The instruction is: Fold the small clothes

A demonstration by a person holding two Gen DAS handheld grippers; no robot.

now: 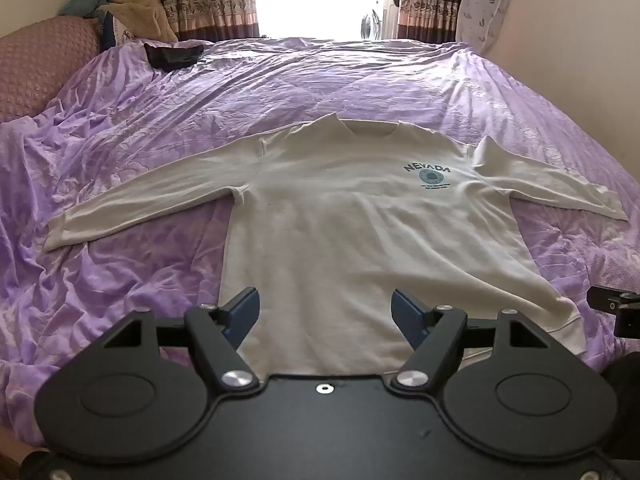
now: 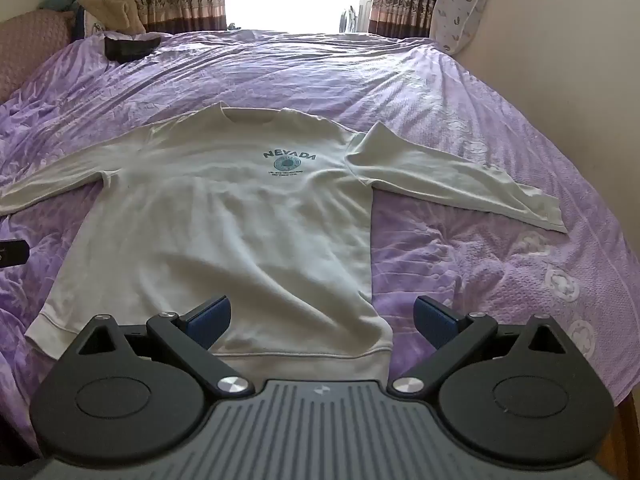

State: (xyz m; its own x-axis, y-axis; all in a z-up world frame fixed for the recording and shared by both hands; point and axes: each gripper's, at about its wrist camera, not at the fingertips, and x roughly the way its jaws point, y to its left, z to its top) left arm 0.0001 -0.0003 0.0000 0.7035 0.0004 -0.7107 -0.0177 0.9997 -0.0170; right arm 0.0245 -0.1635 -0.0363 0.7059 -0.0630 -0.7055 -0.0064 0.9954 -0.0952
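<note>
White long-sleeved cotton sweatshirt lies flat w/ sleeves spread on purple quilted bed cover, hem at 6 o'clock. Left hand-held gripper & right hand-held gripper both gape wide, empty, over hem. Risk: pinching cover along w/ hem, dragging both.

In the left wrist view the gripper body covers the near hem of the white sweatshirt, so its bottom edge is seen only at the right corner. In the right wrist view the sweatshirt's left sleeve runs out of the picture's left edge, its cuff unseen, and the middle of the hem lies behind the gripper body. The small lines of print under the NEVADA logo are too small to read in either view. The window beyond the curtains is blown out to white. The dark item at the far left of the purple bedspread, beyond the sweatshirt, is too dim to identify.
</note>
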